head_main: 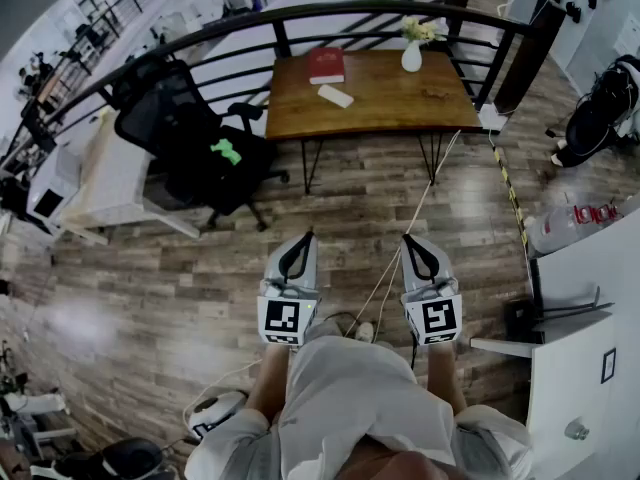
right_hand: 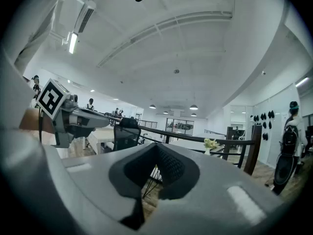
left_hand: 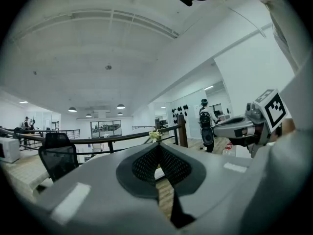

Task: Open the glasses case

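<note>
The glasses case (head_main: 335,96), a small white oblong, lies on the wooden table (head_main: 400,103) far ahead, next to a red book (head_main: 325,65). I hold both grippers level above the floor, well short of the table. The left gripper (head_main: 304,238) has its jaws pressed together with nothing between them; its tip (left_hand: 157,147) shows shut in the left gripper view. The right gripper (head_main: 411,240) is also shut and empty, its tip (right_hand: 156,146) meeting in a closed seam. Each gripper view shows the other gripper alongside. The case does not show in either gripper view.
A white vase with flowers (head_main: 412,53) stands at the table's back. A black office chair (head_main: 190,138) and a white desk (head_main: 110,178) are at left. A dark railing (head_main: 300,13) curves behind the table. A white cabinet (head_main: 590,308) is at right; a cable (head_main: 420,213) crosses the floor.
</note>
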`<state>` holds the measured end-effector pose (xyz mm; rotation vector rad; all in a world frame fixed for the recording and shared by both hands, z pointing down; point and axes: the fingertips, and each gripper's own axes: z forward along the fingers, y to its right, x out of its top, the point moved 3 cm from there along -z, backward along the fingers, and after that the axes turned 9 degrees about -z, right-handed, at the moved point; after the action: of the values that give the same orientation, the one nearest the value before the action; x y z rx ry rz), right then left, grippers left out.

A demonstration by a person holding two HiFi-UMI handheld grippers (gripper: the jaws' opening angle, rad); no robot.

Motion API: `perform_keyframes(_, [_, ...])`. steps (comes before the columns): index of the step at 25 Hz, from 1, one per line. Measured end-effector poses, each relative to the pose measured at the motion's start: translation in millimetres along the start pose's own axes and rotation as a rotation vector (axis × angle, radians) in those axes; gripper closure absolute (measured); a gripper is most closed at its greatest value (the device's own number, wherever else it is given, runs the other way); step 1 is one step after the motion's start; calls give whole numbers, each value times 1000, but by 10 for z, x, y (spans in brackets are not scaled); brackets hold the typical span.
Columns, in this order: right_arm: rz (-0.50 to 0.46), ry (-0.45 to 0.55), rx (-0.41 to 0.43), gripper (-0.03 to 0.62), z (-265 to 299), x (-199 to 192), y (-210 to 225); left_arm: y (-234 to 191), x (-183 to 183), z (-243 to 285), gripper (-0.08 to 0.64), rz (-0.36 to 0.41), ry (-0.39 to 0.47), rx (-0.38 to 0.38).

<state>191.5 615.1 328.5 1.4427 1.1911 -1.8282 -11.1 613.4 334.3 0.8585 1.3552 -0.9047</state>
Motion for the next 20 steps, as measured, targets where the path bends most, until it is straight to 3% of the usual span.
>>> perform_keyframes(3, [21, 4, -4, 591, 52, -36, 61, 87, 204, 95, 540, 3, 20, -12])
perform_keyframes(14, [29, 18, -9, 589, 295, -108, 257, 58, 127, 427, 540, 0, 11, -12])
perform_keyframes(20, [25, 10, 1, 589, 737, -194, 319, -215, 61, 745, 540, 7, 11, -9])
